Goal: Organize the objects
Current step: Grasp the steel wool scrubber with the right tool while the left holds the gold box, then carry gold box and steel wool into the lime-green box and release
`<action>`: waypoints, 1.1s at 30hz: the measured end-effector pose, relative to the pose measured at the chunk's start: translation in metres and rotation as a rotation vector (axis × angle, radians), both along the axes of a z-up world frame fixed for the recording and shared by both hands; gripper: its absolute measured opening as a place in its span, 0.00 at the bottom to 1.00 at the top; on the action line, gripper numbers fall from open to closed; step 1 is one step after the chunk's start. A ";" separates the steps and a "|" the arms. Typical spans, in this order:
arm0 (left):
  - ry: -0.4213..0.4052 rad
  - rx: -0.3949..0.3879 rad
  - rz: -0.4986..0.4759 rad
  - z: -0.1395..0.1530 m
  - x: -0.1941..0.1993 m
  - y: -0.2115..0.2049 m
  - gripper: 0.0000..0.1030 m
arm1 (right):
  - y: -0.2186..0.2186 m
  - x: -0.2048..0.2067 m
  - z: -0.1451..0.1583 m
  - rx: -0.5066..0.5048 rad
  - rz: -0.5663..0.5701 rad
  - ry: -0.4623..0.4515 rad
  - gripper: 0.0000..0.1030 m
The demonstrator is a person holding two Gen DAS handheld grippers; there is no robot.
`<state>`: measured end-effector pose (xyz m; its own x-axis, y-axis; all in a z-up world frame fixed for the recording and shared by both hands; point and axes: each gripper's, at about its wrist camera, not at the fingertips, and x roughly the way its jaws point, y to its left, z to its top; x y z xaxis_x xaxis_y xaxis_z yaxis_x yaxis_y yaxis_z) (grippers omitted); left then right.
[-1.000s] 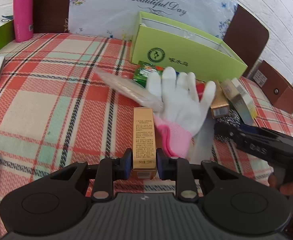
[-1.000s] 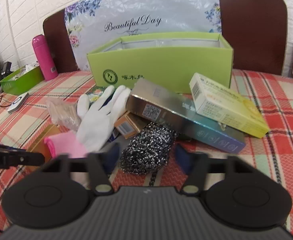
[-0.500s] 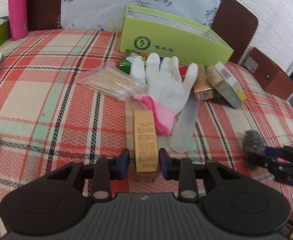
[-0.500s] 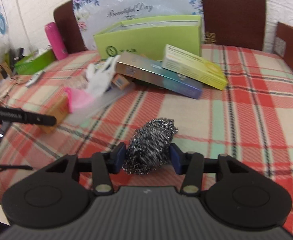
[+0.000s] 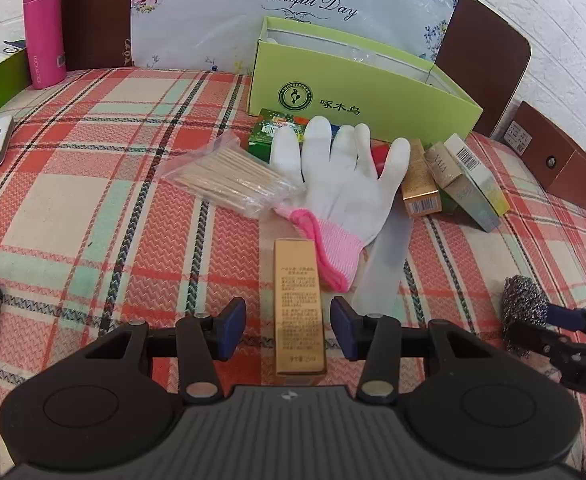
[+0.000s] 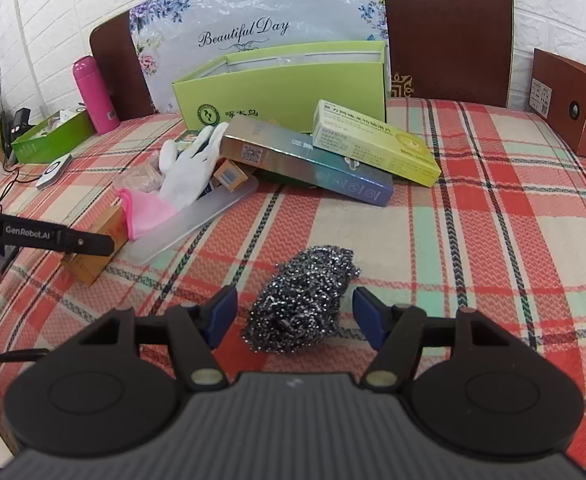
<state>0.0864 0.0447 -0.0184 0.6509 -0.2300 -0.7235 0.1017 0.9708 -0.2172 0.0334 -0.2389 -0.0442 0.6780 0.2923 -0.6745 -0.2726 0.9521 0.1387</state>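
A slim gold box (image 5: 299, 308) lies on the plaid cloth between the blue pads of my left gripper (image 5: 289, 328); its jaws are opening and stand clear of the box on both sides. A steel wool scourer (image 6: 303, 300) rests on the cloth between the pads of my right gripper (image 6: 295, 314), whose jaws are opening too, with gaps either side. The scourer (image 5: 523, 308) also shows at the right of the left wrist view. Beyond lie a white glove with pink cuff (image 5: 341, 184), a bag of wooden sticks (image 5: 229, 176) and an open green box (image 5: 357, 92).
A silver-blue carton (image 6: 309, 160) and a yellow carton (image 6: 377, 144) lean by the green box. A clear plastic strip (image 6: 197, 220) lies under the glove. A pink flask (image 5: 44, 28), a green tray (image 6: 49, 140) and brown boxes (image 6: 573, 104) stand around the table's edges.
Both grippers have opened and let go: the left off the gold box, the right off the scourer, which it first carried away from the pile toward the near right of the table.
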 end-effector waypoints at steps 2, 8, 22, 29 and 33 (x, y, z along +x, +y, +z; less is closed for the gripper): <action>0.003 -0.014 -0.003 0.000 0.002 -0.001 0.45 | 0.002 0.000 0.000 0.000 -0.004 -0.004 0.61; 0.015 -0.011 0.000 -0.005 0.003 0.000 0.36 | 0.005 0.004 -0.002 -0.030 -0.025 -0.005 0.55; -0.056 -0.038 -0.059 0.031 -0.019 0.012 0.24 | 0.010 0.004 0.028 0.076 0.106 -0.042 0.38; -0.208 -0.066 -0.096 0.083 0.005 0.001 0.24 | 0.012 0.036 0.066 0.069 0.111 -0.162 0.38; -0.267 -0.085 -0.134 0.106 0.036 -0.020 0.24 | 0.010 0.062 0.084 0.041 0.093 -0.229 0.38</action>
<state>0.1219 0.0244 0.0871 0.7754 -0.3785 -0.5055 0.2916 0.9246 -0.2450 0.0954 -0.2285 0.0396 0.7804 0.3847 -0.4928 -0.3879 0.9162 0.1010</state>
